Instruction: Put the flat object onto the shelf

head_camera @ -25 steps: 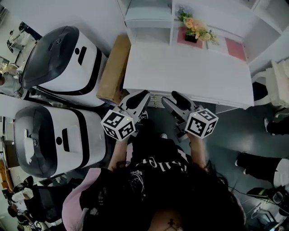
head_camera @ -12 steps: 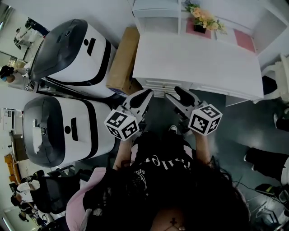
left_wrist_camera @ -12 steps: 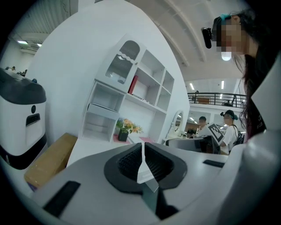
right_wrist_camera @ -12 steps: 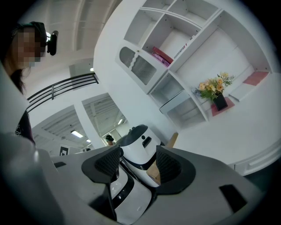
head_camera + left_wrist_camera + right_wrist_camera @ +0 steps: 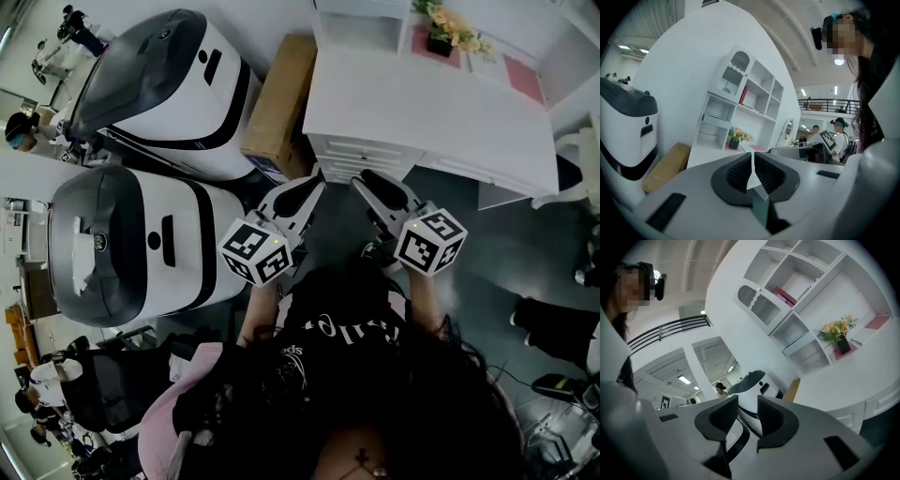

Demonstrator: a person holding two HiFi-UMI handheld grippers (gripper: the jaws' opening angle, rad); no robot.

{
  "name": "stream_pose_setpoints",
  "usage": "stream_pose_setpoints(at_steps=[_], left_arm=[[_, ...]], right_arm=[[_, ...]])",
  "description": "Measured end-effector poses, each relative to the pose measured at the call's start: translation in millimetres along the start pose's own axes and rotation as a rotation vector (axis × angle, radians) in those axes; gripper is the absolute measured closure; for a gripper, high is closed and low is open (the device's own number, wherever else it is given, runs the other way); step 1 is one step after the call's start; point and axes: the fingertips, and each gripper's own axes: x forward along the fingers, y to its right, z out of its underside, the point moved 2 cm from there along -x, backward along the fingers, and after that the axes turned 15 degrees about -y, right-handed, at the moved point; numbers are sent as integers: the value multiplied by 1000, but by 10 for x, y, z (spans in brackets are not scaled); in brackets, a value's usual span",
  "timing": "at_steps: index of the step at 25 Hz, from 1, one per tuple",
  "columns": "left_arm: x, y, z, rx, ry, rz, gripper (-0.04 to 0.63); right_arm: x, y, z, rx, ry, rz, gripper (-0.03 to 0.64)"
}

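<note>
A pink flat piece [image 5: 525, 81] lies at the back right of the white desk [image 5: 422, 112]; in the right gripper view that pink flat piece [image 5: 876, 323] lies beside the flower pot [image 5: 842, 345]. The white shelf unit [image 5: 750, 101] rises behind the desk, with a red book [image 5: 743, 95] standing in one compartment. My left gripper [image 5: 302, 192] is held short of the desk's front edge; its jaws are shut on nothing [image 5: 752, 164]. My right gripper [image 5: 373, 186] hangs beside it. Its jaws [image 5: 747, 411] are closing, with a gap left and nothing between them.
Two large white and grey machines [image 5: 159, 84] [image 5: 131, 244] stand at the left. A cardboard box [image 5: 279, 103] leans between them and the desk. A flower pot [image 5: 441, 37] sits on a pink mat at the desk's back. People stand in the distance [image 5: 834, 136].
The desk and shelf have slid up and right in the head view, while more of the machines shows at the left. Both grippers stay in front of the body.
</note>
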Motion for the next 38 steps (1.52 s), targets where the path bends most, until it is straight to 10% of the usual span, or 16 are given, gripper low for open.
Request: stream_pose_setpoints(at_steps=[38], left_arm=[[-1676, 140, 930, 16, 34, 172, 563]], right_arm=[[239, -1703, 1278, -105, 34, 225, 528]])
